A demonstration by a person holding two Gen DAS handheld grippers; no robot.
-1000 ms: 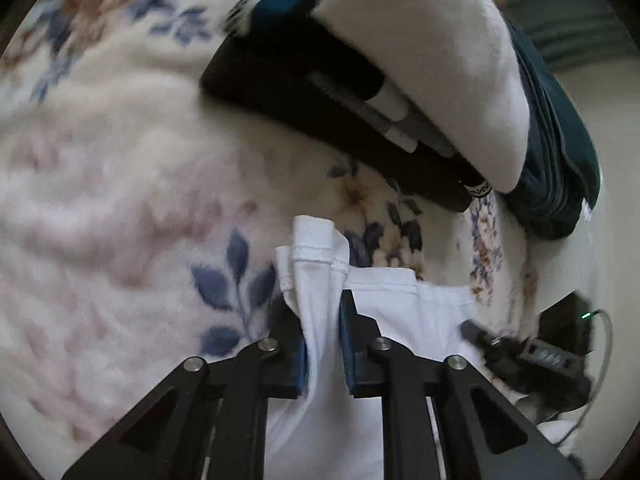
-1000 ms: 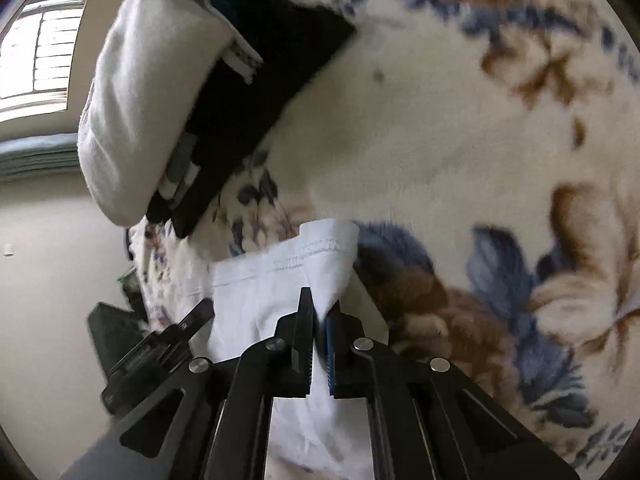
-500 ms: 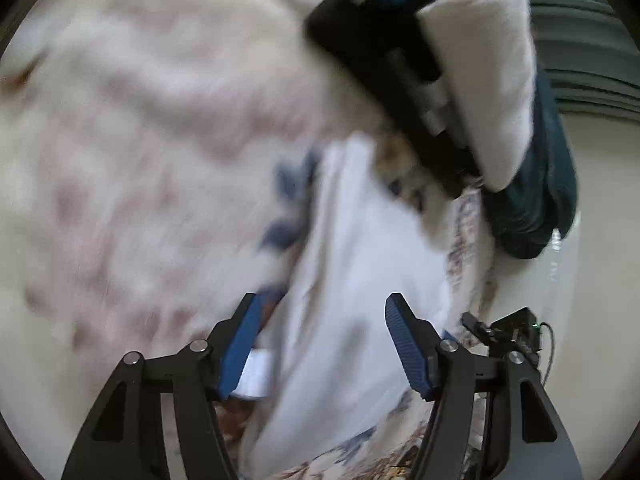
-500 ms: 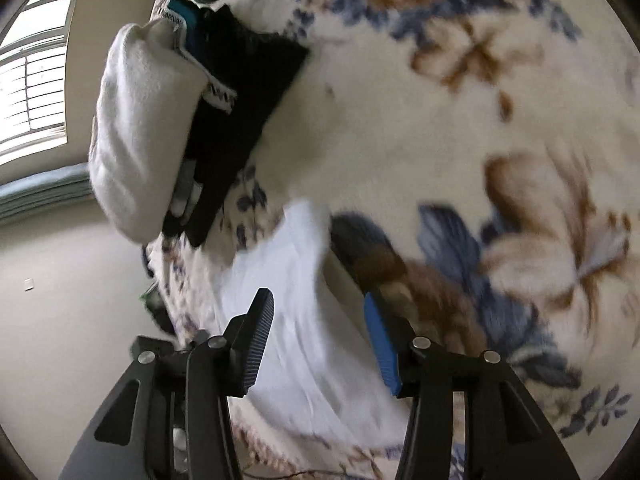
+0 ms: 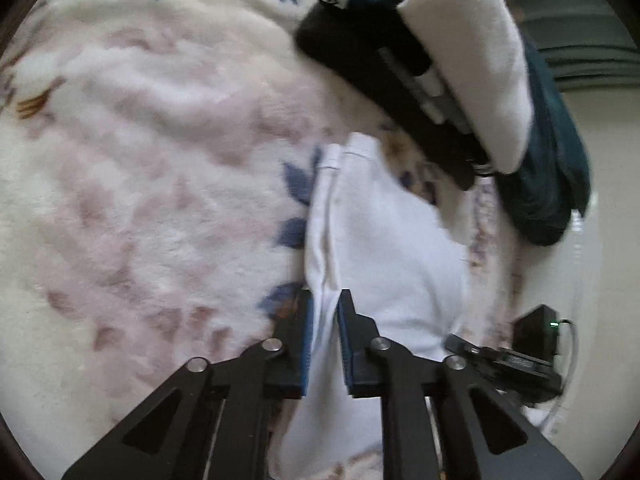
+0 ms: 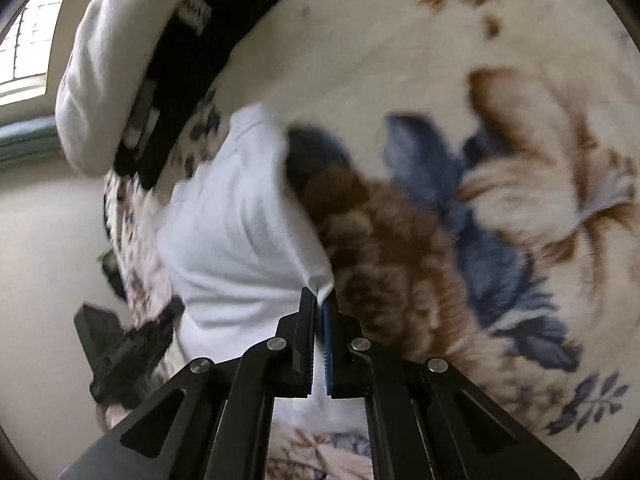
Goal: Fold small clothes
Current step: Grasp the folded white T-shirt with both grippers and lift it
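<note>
The white garment (image 5: 384,240) lies on the floral fleece blanket (image 5: 160,160), and its long axis runs straight away from both hand-held grippers toward the stack of folded clothes (image 5: 460,72) at its far end. The left hand-held gripper (image 5: 324,312) has just closed; its blue pads pinch a raised fold at the near left edge of the garment, with the rest of the cloth extending ahead and to the right of it. The right hand-held gripper (image 6: 320,304) has likewise just closed, and its jaws stand almost pressed together on a thin pinch at the near right corner of the white garment (image 6: 240,220), the cloth extending ahead and to the left of it. Both hand-held grippers therefore hold the near end, one at each side, and neither is clearly nearer to the far hem. A fold along the long axis would, by estimate, carry the near end forward toward the hemmed far end. The near end below the jaws is cut off in both views. The garment type cannot be determined. Motion blur softens the far hem. A black device with a green light (image 5: 536,332) lies beyond the blanket edge.
</note>
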